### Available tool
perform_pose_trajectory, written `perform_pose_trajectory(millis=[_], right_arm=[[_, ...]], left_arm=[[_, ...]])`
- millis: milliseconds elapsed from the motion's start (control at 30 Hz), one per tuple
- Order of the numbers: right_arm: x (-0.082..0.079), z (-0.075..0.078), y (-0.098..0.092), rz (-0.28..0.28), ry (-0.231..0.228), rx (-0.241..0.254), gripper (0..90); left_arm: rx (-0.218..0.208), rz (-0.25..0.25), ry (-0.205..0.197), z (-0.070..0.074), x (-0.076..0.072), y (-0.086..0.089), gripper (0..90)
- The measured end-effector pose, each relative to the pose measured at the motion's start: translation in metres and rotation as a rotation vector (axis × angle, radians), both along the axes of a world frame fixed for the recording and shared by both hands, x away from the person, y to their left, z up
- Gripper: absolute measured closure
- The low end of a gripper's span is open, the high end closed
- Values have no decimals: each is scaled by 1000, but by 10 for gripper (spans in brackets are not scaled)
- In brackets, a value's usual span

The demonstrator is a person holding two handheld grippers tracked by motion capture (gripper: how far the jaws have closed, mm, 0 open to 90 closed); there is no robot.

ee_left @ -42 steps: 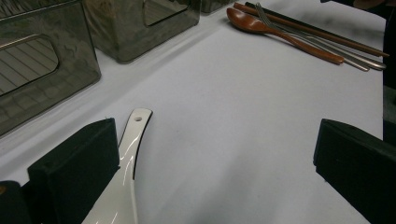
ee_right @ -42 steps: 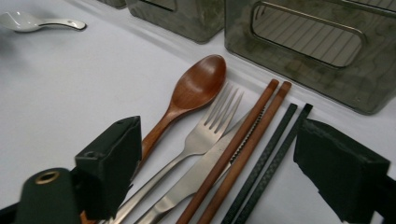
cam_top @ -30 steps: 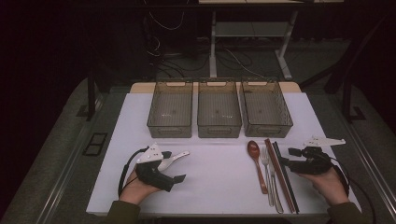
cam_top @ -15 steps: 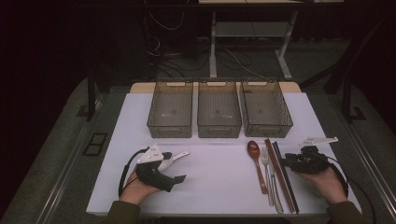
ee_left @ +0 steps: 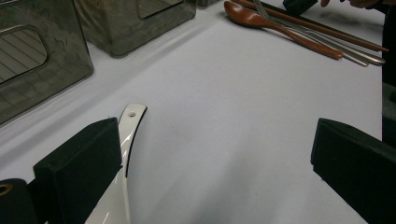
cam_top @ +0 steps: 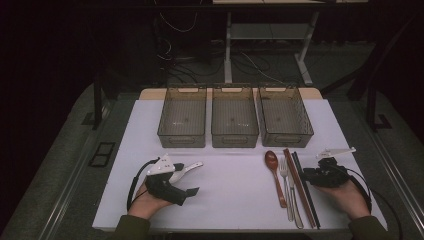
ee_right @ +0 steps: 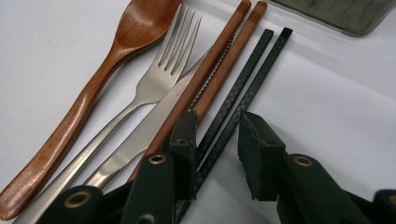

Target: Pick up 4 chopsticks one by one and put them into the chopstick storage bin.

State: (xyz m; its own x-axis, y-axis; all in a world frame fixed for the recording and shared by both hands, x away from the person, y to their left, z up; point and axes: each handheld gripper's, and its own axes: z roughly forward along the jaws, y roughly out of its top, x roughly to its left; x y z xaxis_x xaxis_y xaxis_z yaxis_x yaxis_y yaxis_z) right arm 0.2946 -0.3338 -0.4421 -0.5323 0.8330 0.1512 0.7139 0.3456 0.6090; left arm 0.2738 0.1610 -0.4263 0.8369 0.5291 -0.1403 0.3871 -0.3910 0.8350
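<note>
My right gripper (cam_top: 306, 176) lies low at the right of the white mat, pointing left. In the right gripper view its (ee_right: 219, 140) jaws straddle the pair of black chopsticks (ee_right: 252, 70). They have just been closing. The chopsticks run against one pad, and a gap still shows at the other. Beside them lie brown chopsticks (ee_right: 224, 56), a knife (ee_right: 140, 135), a fork (ee_right: 159, 74) and a wooden spoon (ee_right: 107, 79). My left gripper (cam_top: 192, 179) rests at the left, wide open (ee_left: 215, 140), with a white spoon (ee_left: 128, 135) alongside one jaw.
Three clear bins (cam_top: 181, 140) (cam_top: 235, 141) (cam_top: 287, 140) stand side by side at the back of the mat (cam_top: 235, 195). The cutlery row (cam_top: 286, 182) lies in front of the right bin. Dark floor and cables surround the table.
The right gripper's jaws have narrowed around the black chopsticks, and that hand has shifted slightly. The left hand and its gripper stay where they were.
</note>
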Motion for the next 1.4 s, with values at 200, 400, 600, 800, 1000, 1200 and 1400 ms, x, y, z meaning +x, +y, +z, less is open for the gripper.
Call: perform_pose_trajectory(millis=[200,400,600,800,1000,1200,1400], right_arm=[[0,0,1,-7,4,-7,687],[0,0,2,-8,0,-18,699],[-1,0,4,-10,-2,-29,720],[-1,1,5,-5,-4,-48,725],[0,2,3,-6,-7,-74,734],[1,2,-3,-15,-14,-97,743],[3,3,-7,-20,-23,-125,751]], left_arm=[[-3,1,0,0,0,0,9],[-3,1,1,0,0,0,9],[-3,1,2,0,0,0,9],[0,-1,2,0,0,1,9],[-1,-2,1,0,0,0,9],[-1,-2,4,0,0,1,9],[0,-3,4,0,0,1,9]])
